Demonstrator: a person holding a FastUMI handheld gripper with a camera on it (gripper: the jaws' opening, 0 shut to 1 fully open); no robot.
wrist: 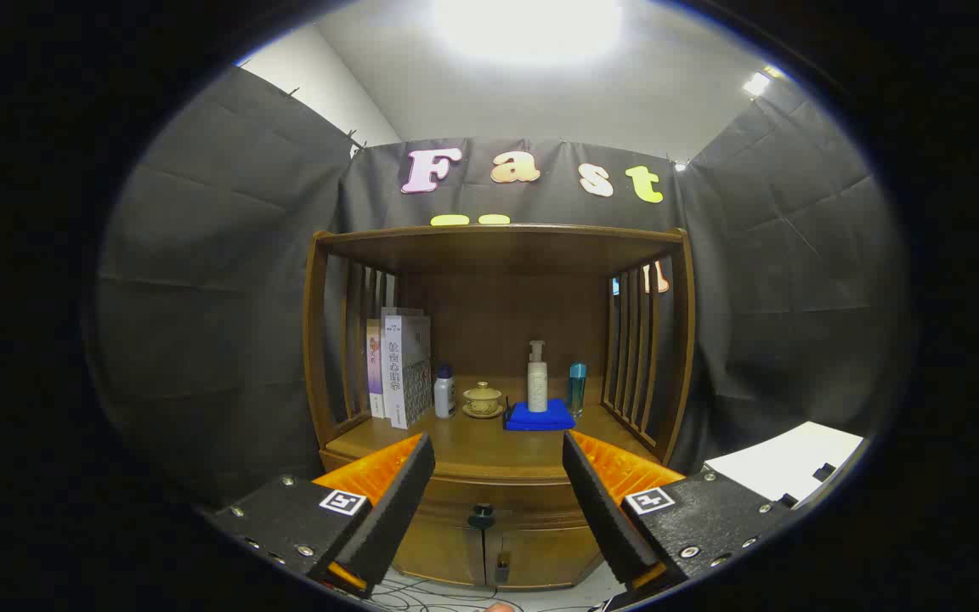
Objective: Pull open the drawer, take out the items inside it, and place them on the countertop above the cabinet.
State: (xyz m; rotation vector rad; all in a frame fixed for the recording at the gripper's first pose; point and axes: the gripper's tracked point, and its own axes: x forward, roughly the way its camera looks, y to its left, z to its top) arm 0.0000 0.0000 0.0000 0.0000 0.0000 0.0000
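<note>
The gripper [498,476] is spread wide and holds nothing, its two fingers [396,501] framing the front of a brown wooden cabinet [489,544] that stands just ahead of them. Between the fingers, centred on the wooden drawer front [489,497], sits a small dark round knob [482,515], which looks like the only place to take hold; it is small and probably smooth, so the fingers would have to close squarely on it and pull straight back, or it may slip out. The drawer itself seems stiff, solid wood and likely slides with some drag. It is closed, so whatever lies inside is hidden, and how heavy or fragile those items are cannot be judged. Below the knob two cabinet doors are partly cut off, with cables on the floor beneath. Above the drawer runs the table [472,446], the wooden surface where the items must go, with bare space toward its front. Farther back on it stand upright books [400,370], a small white bottle with a dark cap [444,391], a pale ceramic lidded cup on a saucer [483,399], a white pump bottle [537,378] on a folded blue cloth [539,416], and a slim blue bottle [577,387].
</note>
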